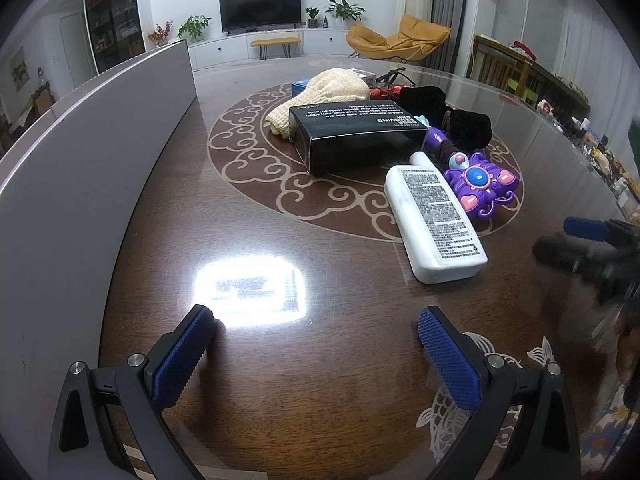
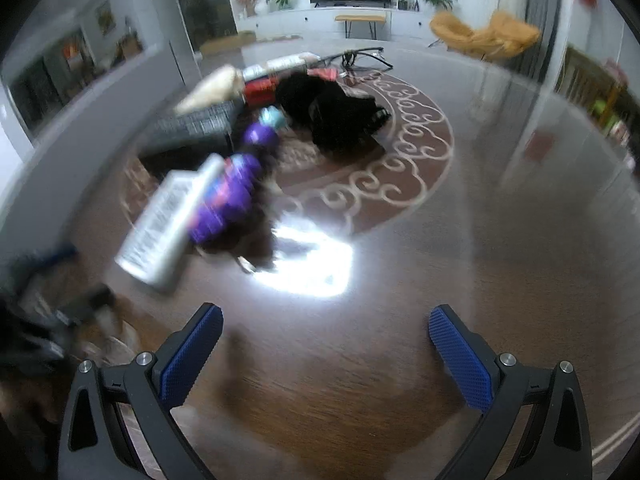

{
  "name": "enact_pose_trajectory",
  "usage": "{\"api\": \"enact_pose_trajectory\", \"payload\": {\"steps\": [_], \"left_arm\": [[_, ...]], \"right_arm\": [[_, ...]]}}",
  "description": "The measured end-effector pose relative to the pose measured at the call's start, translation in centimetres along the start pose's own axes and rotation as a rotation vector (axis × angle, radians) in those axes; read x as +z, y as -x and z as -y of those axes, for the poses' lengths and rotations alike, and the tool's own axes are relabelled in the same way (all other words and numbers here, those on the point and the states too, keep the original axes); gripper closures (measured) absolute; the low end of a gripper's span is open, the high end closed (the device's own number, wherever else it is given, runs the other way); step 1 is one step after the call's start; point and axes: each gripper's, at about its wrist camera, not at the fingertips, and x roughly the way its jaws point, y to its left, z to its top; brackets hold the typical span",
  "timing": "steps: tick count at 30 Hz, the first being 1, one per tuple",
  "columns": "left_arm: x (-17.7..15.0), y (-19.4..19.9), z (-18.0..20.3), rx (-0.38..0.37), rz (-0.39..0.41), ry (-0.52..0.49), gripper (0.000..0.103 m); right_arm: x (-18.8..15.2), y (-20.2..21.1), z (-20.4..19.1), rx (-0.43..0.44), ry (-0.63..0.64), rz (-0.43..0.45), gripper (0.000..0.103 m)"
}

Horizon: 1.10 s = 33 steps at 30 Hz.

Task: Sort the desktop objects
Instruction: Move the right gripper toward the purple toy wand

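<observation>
Both hand-held grippers, left [image 1: 316,344] and right [image 2: 326,342], hovered released and empty over the bench [image 1: 280,360], the far clutter around the white bottle [image 1: 434,222] seemingly unsorted.

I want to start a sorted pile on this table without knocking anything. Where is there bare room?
Bare tabletop lies between the grey panel and the black box, and in front of the open left gripper around the light glare. The right gripper also has open wood ahead. It is crowded where the white bottle, purple toy and black cloth cluster.
</observation>
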Motion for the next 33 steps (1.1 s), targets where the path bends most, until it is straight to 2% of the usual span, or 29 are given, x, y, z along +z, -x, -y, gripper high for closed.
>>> {"api": "enact_pose_trajectory", "payload": {"steps": [4, 10, 11, 14, 15, 19, 24, 26, 30, 33], "left_arm": [[0.0, 0.0, 0.1, 0.005, -0.002, -0.003, 0.000], [0.0, 0.0, 0.0, 0.010, -0.001, 0.001, 0.000], [0.0, 0.0, -0.1, 0.011, 0.000, 0.004, 0.000], [0.0, 0.1, -0.1, 0.009, 0.002, 0.012, 0.000], [-0.1, 0.1, -0.1, 0.007, 0.004, 0.014, 0.000], [0.0, 0.1, -0.2, 0.002, 0.006, 0.019, 0.000], [-0.1, 0.1, -0.2, 0.001, 0.007, 0.020, 0.000], [-0.1, 0.1, -0.2, -0.001, 0.008, 0.022, 0.000], [-0.1, 0.2, -0.2, -0.010, 0.012, 0.026, 0.000], [-0.5, 0.7, -0.5, -0.046, 0.020, 0.038, 0.000]], "right_arm": [[2.1, 0.7, -0.8, 0.074, -0.038, 0.043, 0.000], [5.1, -1.3, -4.1, 0.089, 0.035, 0.040, 0.000], [5.6, -1.9, -4.5, 0.072, 0.049, 0.039, 0.003], [6.4, -3.5, -4.4, 0.043, 0.052, 0.008, 0.023], [6.6, -4.0, -4.1, 0.033, 0.041, -0.004, 0.025], [6.7, -4.4, -3.5, 0.011, 0.050, -0.007, 0.027], [5.8, -4.6, -5.3, -0.038, 0.183, -0.034, 0.027], [5.6, -4.4, -5.7, -0.043, 0.202, -0.017, 0.027], [5.4, -4.4, -5.8, -0.027, 0.187, -0.004, 0.026], [5.1, -4.3, -6.1, -0.015, 0.202, 0.008, 0.026]]}}
